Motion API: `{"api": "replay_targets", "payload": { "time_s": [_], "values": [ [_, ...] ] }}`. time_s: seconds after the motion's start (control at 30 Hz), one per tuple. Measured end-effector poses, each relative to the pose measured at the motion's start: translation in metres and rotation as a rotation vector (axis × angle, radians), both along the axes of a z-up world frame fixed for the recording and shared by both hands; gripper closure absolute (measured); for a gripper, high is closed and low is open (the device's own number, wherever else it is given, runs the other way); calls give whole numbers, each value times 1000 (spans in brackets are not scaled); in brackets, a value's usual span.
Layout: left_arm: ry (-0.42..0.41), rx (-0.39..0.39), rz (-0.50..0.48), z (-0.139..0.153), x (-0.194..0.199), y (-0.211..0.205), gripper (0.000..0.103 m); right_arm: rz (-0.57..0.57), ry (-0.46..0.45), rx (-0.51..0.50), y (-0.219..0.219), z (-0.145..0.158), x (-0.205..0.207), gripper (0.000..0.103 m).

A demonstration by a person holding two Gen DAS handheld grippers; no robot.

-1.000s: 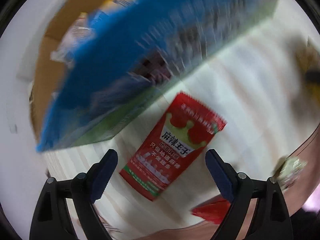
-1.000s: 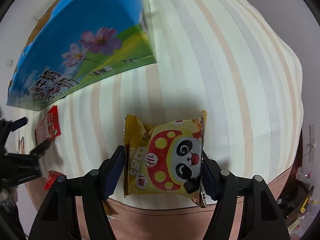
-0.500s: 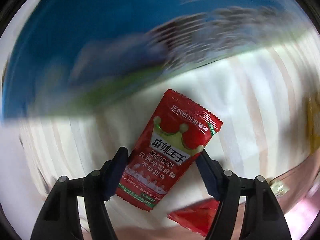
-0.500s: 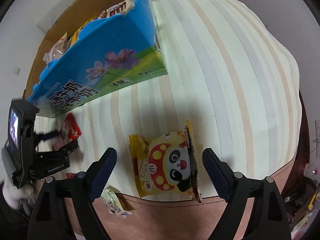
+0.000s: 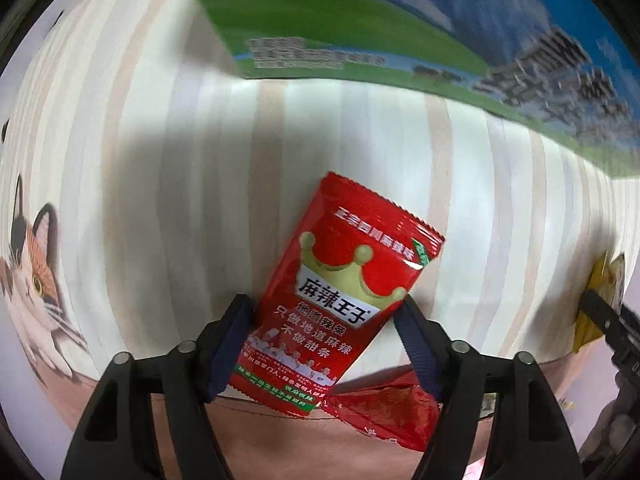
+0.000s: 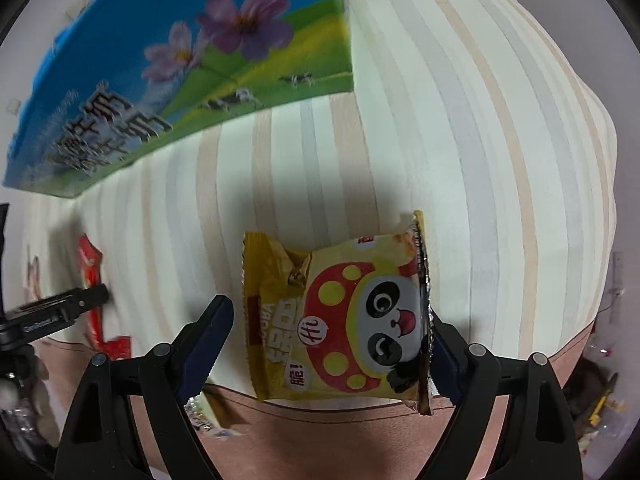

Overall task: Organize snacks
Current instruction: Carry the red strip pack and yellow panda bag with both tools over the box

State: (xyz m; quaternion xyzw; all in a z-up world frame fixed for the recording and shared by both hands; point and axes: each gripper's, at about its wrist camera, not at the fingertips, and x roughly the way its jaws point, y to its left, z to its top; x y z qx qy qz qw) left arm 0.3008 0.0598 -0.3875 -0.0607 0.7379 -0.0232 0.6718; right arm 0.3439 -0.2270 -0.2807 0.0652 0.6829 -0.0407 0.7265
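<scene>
A red spicy-strip packet [image 5: 340, 292] lies on the striped tablecloth [image 5: 168, 208]. My left gripper [image 5: 324, 340] straddles its lower half, both pads touching its sides. A yellow panda snack bag [image 6: 340, 316] lies near the table's front edge. My right gripper [image 6: 328, 344] is around it: the right pad touches the bag's edge, the left pad stands a little apart. The blue and green carton [image 6: 180, 76] stands behind; it also shows in the left wrist view [image 5: 400, 40].
A second red wrapper [image 5: 384, 408] lies at the table's front edge under the left gripper. A small pale packet [image 6: 200, 416] sits at the edge by the right gripper. A cat picture [image 5: 32, 284] is on the cloth at left.
My left gripper has closed in on the red packet and moved closer to it. My right gripper has dropped back down around the panda bag and narrowed.
</scene>
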Motion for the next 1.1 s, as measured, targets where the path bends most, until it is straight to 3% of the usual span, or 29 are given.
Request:
{"api": "replay_targets", "payload": {
  "time_s": [0.17,0.23,0.27,0.3,0.43,0.6,0.73,0.93,1.1],
  "values": [
    [-26,84,-168,-3,-1,-33,28,-17,-18,-1,6,0,-5,14],
    [-44,103,-184,-2,0,-38,32,-11,-23,-13,8,1,-6,28],
    [-58,110,-184,1,-1,-39,42,-5,-29,-17,7,3,-8,30],
    [-73,117,-180,3,-1,-40,46,-5,-34,-17,6,7,-12,32],
    [-101,129,-140,16,-5,-40,50,-6,-65,-15,2,14,-21,38],
    [-141,138,-110,41,-7,-33,51,-6,-95,-5,17,26,-39,41],
    [-188,130,-85,85,-11,-20,52,-7,-120,30,14,46,-63,42],
    [-268,113,-81,127,-24,-17,52,16,-159,70,27,68,-73,43],
    [-322,56,-65,164,-35,-15,52,26,-201,129,32,93,-75,43]
  ]
}}
